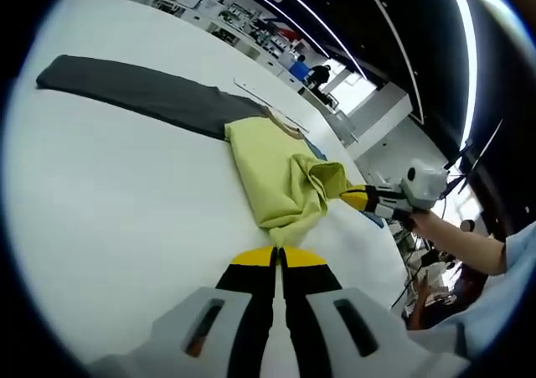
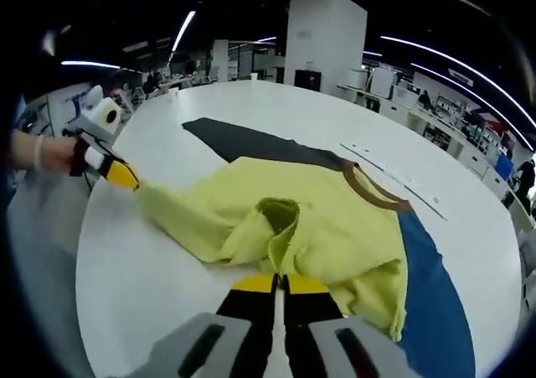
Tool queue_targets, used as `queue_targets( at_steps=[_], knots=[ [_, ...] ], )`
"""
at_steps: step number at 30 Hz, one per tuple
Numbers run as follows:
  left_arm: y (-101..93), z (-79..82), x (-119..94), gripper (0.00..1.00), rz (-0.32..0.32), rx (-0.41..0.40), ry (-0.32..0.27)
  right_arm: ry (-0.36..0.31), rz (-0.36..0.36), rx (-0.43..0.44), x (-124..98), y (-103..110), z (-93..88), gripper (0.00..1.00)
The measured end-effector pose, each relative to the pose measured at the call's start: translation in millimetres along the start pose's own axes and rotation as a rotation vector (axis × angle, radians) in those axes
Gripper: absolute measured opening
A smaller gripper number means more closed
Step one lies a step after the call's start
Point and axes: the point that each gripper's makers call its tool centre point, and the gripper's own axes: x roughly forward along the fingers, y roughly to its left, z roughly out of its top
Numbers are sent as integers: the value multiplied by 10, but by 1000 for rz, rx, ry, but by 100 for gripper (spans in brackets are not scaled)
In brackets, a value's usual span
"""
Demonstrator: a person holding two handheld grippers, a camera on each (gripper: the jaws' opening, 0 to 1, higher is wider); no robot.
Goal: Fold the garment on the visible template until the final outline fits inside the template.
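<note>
A pale yellow garment (image 1: 268,164) with a brown collar (image 2: 373,189) lies bunched on the white table, partly over a blue template (image 2: 427,269). My left gripper (image 1: 276,256) is shut on a stretched-out corner of the garment; in the right gripper view it (image 2: 126,177) comes in from the left, pinching that corner. My right gripper (image 2: 278,284) is shut on a raised fold in the middle of the garment (image 2: 251,219); in the left gripper view it (image 1: 356,198) holds the fold from the right. Most of the template is hidden under the cloth.
A long dark grey cloth (image 1: 142,93) lies flat beyond the garment, also seen as a dark strip (image 2: 251,143). A thin white ruler-like strip (image 2: 394,173) lies past the collar. The white table (image 1: 109,210) spreads wide around. Desks and people stand far behind.
</note>
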Motion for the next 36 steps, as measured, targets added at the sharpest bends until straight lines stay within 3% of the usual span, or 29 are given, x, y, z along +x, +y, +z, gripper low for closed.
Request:
queue_targets(
  at_steps=[9, 21, 36],
  knots=[
    [89, -42, -73, 0, 10, 7, 24, 16, -21, 18, -311, -11, -244, 0],
    [159, -160, -209, 0, 24, 10, 61, 76, -67, 74, -762, 29, -767, 0],
    [242, -290, -349, 0, 47, 12, 99, 135, -65, 133, -1152, 432, -1247, 0]
  ],
)
